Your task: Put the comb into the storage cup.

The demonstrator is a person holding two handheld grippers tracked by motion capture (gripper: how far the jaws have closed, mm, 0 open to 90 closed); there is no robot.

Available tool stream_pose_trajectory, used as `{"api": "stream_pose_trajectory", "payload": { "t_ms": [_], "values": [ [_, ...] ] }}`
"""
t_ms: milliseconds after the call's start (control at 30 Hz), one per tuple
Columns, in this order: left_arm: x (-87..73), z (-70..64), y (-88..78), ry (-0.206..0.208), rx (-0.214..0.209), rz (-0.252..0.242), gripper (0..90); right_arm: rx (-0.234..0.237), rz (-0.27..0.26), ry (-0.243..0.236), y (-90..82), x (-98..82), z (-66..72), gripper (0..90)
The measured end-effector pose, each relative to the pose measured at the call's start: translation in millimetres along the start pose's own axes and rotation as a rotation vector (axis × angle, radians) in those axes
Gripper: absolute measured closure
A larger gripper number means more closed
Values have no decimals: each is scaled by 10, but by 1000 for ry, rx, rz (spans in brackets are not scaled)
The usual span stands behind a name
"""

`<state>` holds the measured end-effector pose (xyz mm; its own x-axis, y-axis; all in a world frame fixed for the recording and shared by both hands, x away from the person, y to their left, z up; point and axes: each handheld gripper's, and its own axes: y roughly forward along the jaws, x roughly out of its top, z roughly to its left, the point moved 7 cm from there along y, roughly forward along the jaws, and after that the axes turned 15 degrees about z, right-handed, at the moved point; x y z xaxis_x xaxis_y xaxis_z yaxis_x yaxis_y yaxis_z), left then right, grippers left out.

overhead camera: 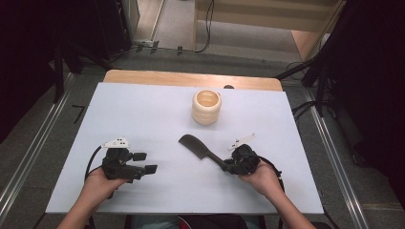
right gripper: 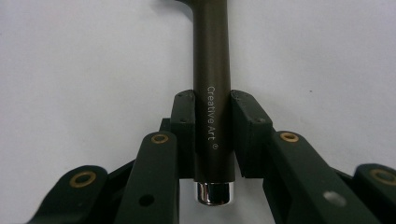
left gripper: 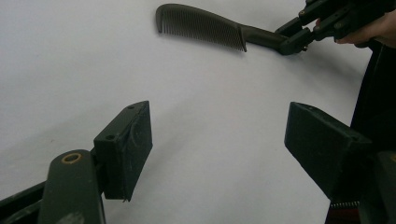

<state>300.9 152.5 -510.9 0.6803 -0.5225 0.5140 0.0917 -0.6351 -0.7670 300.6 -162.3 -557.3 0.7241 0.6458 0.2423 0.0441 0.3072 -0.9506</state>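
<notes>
High view: I hold the right gripper [overhead camera: 228,165] clamped on the handle of a dark comb [overhead camera: 197,148]; the comb lies on the white table [overhead camera: 143,109], near the front edge and right of centre, its toothed end pointing up and left toward a cream ribbed cup [overhead camera: 207,107]; the cup stands well apart, farther back near the middle, mouth up; the left gripper [overhead camera: 144,162] rests at front left, released, holding nothing; nothing lies between comb and cup, so I judge the path clear.

Left gripper view: my two jaws stand wide apart over bare table; beyond them the comb [left gripper: 205,25] lies flat, teeth toward me, with the right gripper [left gripper: 293,37] on its handle end.

Right gripper view: both pads [right gripper: 183,126] press the sides of the round handle [right gripper: 212,93], close to its chrome end cap [right gripper: 213,192]; the grip sits far back, so I judge the long comb may droop or swivel on lifting; to do this well I would keep the squeeze firm, lift straight and slowly, and hold the handle centred in the pads before heading for the cup; the cup's rim is the thing to clear.
</notes>
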Motion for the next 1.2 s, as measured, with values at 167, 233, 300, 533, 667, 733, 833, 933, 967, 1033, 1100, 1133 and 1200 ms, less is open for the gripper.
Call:
{"api": "stream_pose_trajectory", "payload": {
  "t_ms": [167,233,300,533,667,733,833,933,967,1033,1100,1133,1200],
  "values": [
    [10,12,-19,-13,-7,-12,240,6,-6,-1,-21,32,-10,705],
    [17,16,-25,-19,-9,-17,239,9,-28,4,-53,58,-16,705],
    [29,23,-33,-26,-15,-28,238,33,-49,19,-99,75,-13,705],
    [72,32,-44,-57,-37,-40,238,52,-98,24,-173,144,13,704],
    [100,20,-41,-75,-42,-35,240,59,-126,24,-211,195,46,705],
    [116,10,-34,-79,-45,-39,240,59,-139,21,-230,219,61,704],
    [145,-7,-33,-85,-49,-45,240,58,-161,20,-251,254,82,704],
    [188,-24,-29,-81,-39,-54,240,62,-172,25,-268,284,111,705],
    [205,-31,-27,-83,-36,-59,240,62,-179,25,-276,294,120,705],
    [241,-36,-21,-85,-28,-65,240,67,-192,34,-298,314,136,705],
    [271,-43,-15,-86,-25,-72,240,70,-209,45,-316,338,149,704],
    [283,-46,-14,-86,-18,-70,240,67,-213,48,-322,350,155,704],
    [311,-58,-10,-82,-11,-73,240,68,-223,54,-332,376,169,704]
  ]
}}
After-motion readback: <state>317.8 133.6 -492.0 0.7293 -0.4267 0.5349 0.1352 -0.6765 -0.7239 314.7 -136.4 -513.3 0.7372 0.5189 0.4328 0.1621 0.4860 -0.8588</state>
